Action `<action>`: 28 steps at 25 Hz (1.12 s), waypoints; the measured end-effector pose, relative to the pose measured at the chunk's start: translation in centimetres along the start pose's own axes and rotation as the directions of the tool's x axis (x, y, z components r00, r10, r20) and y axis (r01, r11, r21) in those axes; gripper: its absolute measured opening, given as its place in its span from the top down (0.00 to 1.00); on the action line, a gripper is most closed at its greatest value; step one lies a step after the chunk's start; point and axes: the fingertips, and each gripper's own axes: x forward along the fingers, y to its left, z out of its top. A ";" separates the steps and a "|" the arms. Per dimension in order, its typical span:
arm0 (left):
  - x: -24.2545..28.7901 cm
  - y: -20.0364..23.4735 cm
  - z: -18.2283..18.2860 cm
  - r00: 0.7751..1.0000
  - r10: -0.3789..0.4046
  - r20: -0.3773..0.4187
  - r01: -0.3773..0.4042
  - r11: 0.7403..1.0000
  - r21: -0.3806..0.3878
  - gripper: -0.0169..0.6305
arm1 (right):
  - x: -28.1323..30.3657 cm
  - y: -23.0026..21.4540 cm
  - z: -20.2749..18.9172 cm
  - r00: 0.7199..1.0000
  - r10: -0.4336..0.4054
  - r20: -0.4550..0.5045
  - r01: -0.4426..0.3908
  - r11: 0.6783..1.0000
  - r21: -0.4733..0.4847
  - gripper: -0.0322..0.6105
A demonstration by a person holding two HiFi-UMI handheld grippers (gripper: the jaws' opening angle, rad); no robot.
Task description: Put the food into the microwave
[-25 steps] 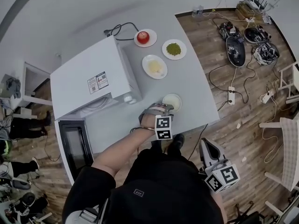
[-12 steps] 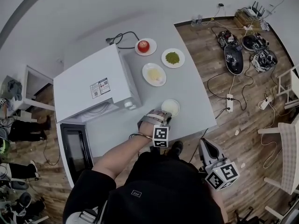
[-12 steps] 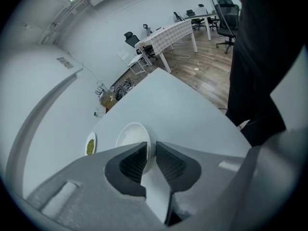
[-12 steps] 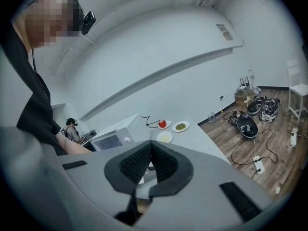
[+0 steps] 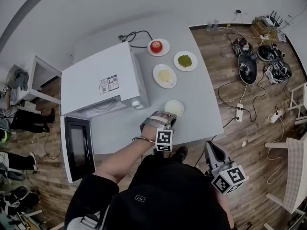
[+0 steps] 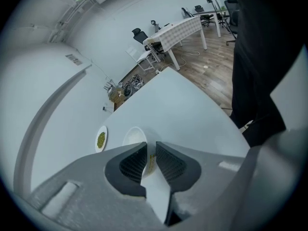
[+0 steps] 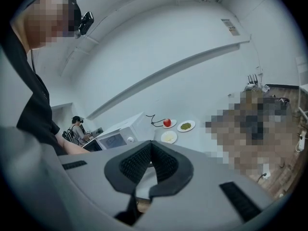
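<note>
A small white plate holding pale food sits near the front of the grey table. My left gripper is at its near rim. In the left gripper view the plate's rim stands between the pads, and the jaws of the left gripper are closing on it. The white microwave stands to the left with its door swung open. My right gripper hangs shut and empty off the table's front right, and its jaws meet in the right gripper view.
Three more plates lie further back: a tomato, green food and yellow food. A black cable runs behind the microwave. Cables and gear litter the wood floor on the right. People sit at the far left.
The left gripper has stayed at the small plate's near rim and lifted and tilted slightly. The head view has shifted a little. The right gripper has kept still.
</note>
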 end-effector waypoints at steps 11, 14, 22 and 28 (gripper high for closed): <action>-5.9 2.7 -0.5 0.986 0.135 -0.100 -0.147 0.980 -0.133 0.88 | 1.8 1.3 -0.2 0.977 0.204 -0.059 -0.207 0.976 -0.060 0.93; -7.2 2.8 -1.3 0.978 0.156 -0.138 -0.177 0.972 -0.154 0.88 | 3.1 2.5 -1.0 0.955 0.280 -0.102 -0.287 0.956 -0.064 0.93; -11.9 2.3 -5.0 0.953 0.215 -0.213 -0.258 0.945 -0.201 0.88 | 5.9 6.0 -1.3 0.918 0.361 -0.166 -0.381 0.919 -0.104 0.93; -15.4 0.9 -9.7 0.934 0.232 -0.272 -0.297 0.927 -0.229 0.88 | 9.4 10.8 -1.4 0.891 0.412 -0.192 -0.441 0.885 -0.148 0.93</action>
